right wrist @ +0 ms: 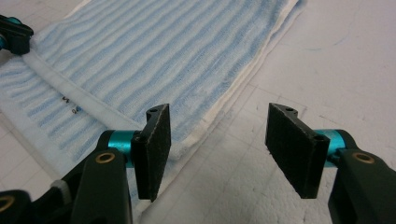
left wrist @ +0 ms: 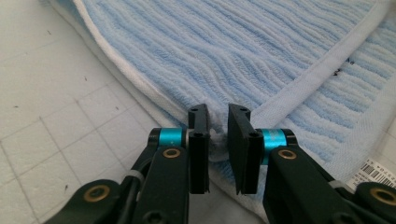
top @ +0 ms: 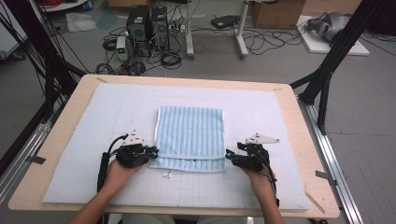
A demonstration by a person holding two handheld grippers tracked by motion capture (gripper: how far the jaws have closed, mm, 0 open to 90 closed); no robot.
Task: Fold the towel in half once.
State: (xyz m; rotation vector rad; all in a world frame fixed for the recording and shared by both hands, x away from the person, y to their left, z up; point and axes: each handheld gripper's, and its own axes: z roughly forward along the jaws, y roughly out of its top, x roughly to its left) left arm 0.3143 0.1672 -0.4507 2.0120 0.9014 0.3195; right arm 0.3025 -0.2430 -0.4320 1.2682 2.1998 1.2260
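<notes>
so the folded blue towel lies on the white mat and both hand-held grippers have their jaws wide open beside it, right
Not both. The left hand-held gripper has its jaws nearly closed on the towel edge, as the left gripper view shows. The right hand-held gripper does stand open, on the white mat.

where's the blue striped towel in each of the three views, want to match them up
High view: the towel lies folded at the table's middle, between both grippers.
Left gripper view: it covers the upper right, its corner between the nearly closed jaws.
Right gripper view: it runs across the upper left, its edge beside the left jaw.
Shared landmark: the white hem band of the folded-over layer, seen in all three.
</notes>
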